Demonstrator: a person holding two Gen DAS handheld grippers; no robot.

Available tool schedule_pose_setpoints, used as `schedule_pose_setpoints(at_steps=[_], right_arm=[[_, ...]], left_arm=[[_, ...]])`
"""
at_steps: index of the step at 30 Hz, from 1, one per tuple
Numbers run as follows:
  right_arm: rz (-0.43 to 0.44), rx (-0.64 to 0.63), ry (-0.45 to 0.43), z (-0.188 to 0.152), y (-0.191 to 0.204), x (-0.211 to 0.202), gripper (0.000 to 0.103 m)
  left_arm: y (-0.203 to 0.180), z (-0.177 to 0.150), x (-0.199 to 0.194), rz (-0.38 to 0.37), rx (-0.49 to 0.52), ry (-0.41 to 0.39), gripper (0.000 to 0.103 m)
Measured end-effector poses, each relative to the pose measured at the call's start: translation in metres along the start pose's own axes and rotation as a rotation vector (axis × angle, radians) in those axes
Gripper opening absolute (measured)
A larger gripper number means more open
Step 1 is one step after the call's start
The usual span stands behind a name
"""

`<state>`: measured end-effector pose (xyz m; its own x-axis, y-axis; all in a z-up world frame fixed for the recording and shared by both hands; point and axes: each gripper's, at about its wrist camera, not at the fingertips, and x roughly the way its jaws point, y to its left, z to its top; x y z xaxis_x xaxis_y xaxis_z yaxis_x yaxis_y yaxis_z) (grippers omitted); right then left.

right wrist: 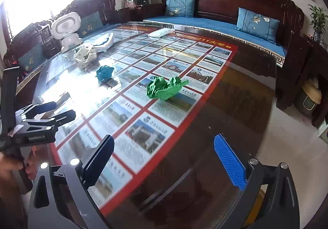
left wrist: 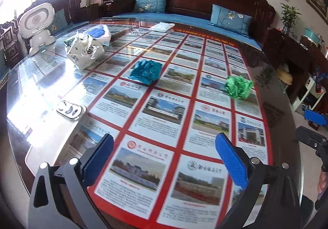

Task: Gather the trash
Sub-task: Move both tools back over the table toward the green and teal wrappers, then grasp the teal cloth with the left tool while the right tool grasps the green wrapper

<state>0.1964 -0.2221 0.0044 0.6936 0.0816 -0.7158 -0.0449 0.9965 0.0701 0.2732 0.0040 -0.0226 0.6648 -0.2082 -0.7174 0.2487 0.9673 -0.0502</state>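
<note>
A crumpled teal paper ball (left wrist: pixel 146 72) (right wrist: pixel 104 73) lies mid-table on the glass top. A crumpled green paper ball (left wrist: pixel 238 86) (right wrist: pixel 164 88) lies to its right, near the poster's right border. A white patterned bag (left wrist: pixel 84 50) (right wrist: pixel 85 55) stands at the far left with wrappers in it. My left gripper (left wrist: pixel 166 157) (right wrist: pixel 63 109) is open and empty above the near table, well short of the teal ball. My right gripper (right wrist: pixel 165 159) (left wrist: pixel 311 126) is open and empty too, over the near right corner, short of the green ball.
A white robot toy (left wrist: pixel 39 23) (right wrist: pixel 66 30) stands at the far left. A white tray with blue items (left wrist: pixel 99 32) sits behind the bag, a small white case (left wrist: pixel 70 109) at the near left, a flat white packet (left wrist: pixel 162 26) at the far edge. A wooden sofa (right wrist: pixel 225 21) lines the back.
</note>
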Motion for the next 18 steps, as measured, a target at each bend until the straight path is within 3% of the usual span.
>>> schedule_pose_setpoints(at_steps=[2,10,16,18], right_arm=[[-0.016,0.012,0.032,0.012,-0.001,0.023,0.094],[-0.092,0.033,0.137,0.062,-0.004,0.111,0.094],[-0.141,0.077,0.169,0.075,-0.009,0.137,0.094],[-0.166,0.056,0.181,0.075,-0.007,0.142,0.088]], left_arm=[[0.012,0.010,0.012,0.030,-0.020,-0.003,0.099],[0.022,0.038,0.051,-0.007,-0.067,0.021,0.099],[0.021,0.052,0.072,-0.010,-0.060,0.041,0.099],[0.023,0.055,0.077,-0.011,-0.063,0.047,0.099]])
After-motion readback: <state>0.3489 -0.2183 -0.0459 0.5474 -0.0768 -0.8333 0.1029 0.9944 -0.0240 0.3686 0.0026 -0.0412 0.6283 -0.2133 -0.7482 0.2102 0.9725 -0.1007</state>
